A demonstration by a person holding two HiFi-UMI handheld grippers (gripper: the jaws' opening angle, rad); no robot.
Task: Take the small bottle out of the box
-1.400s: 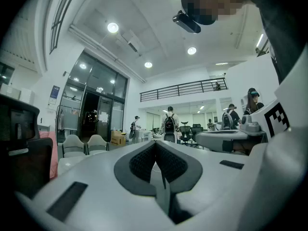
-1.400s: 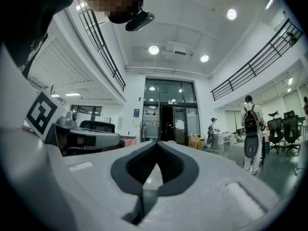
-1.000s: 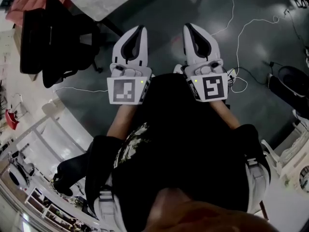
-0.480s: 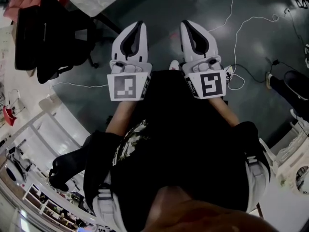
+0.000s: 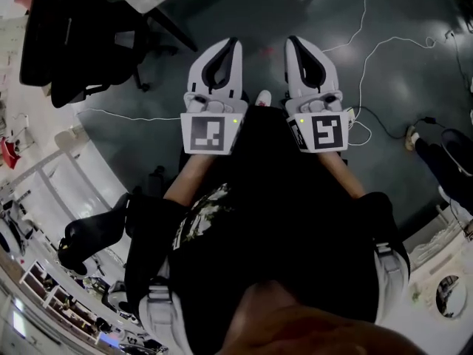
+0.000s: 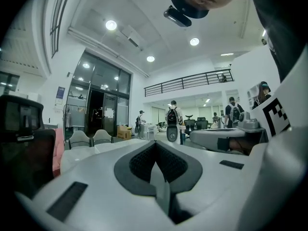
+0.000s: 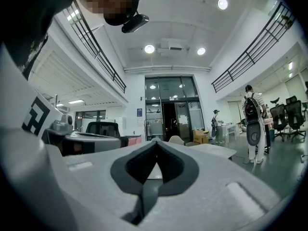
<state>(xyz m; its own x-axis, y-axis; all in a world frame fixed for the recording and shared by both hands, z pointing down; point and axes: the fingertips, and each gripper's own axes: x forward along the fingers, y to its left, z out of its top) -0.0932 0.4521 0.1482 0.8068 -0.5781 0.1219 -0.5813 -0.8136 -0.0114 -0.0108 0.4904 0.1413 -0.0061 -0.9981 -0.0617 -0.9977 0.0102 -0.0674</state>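
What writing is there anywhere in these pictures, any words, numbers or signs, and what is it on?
No text reads clearly anywhere.
Left cube: black-and-white square pattern, no letters.
Right cube: another such pattern, no letters.
Blue sign beside the door: too small to read.

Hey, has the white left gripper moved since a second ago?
Yes. In the head view the white left gripper has shifted right, away from the black office chair; the strip of dark floor between them is wider.
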